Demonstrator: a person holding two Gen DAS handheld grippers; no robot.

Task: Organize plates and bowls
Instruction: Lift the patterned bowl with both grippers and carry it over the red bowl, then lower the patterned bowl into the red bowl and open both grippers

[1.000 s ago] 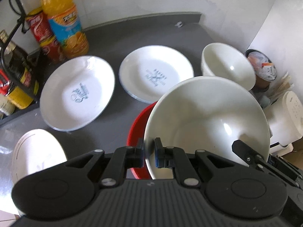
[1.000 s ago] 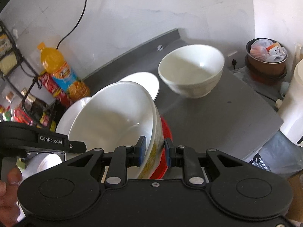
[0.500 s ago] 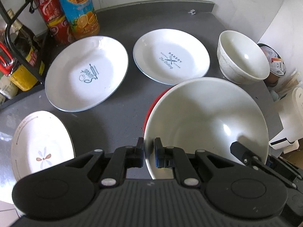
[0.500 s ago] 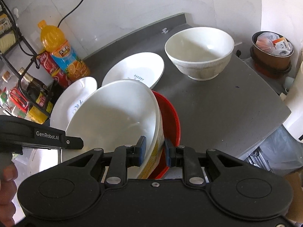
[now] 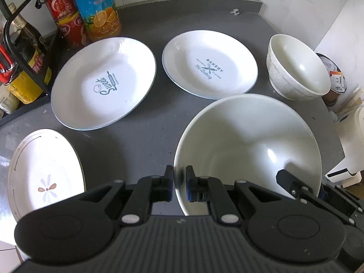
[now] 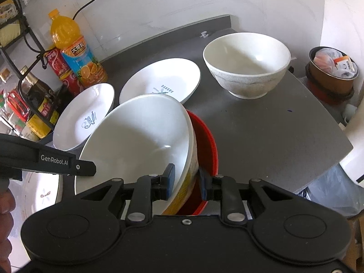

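Large white bowl (image 5: pixel 248 145): glossy white inside, yellow printed pattern on the outer wall (pattern unreadable), tilted, sitting in a red bowl (image 6: pixel 208 143) at the near edge of the grey worktop (image 6: pixel 273 132).

Left gripper (image 5: pixel 179 185): fingers pinched tight on the bowl's near-left rim, one pad outside, one inside.

Right gripper (image 6: pixel 185 179): fingers straddle the opposite rim and are opening; inner pad lies close against the white inside wall, outer pad stands clear of the yellow wall with a gap showing.

Writing seen:
- Plate (image 5: pixel 210 64) behind the bowl, white with thin blue rim: "BAKERY", "The Baking", crossed utensils; smaller words too fine to read.
- Plate (image 5: pixel 103 83) to its left, same style: script "Sweet" with a rolling pin, seen upside down.
- Plate (image 5: pixel 43 173) at near left: petal motif, line ring, lettering unreadable.
- Orange drink bottle (image 6: pixel 75 52): blue label, Chinese characters, orange slices.
- Red cans (image 5: pixel 66 16) beside it: Chinese lettering.
- Left gripper's arm, in the right wrist view: "GenRobot.AI".

Small white bowl (image 6: pixel 246 64), faint grey marbling outside, upright at far right of the worktop, apart from the plates.
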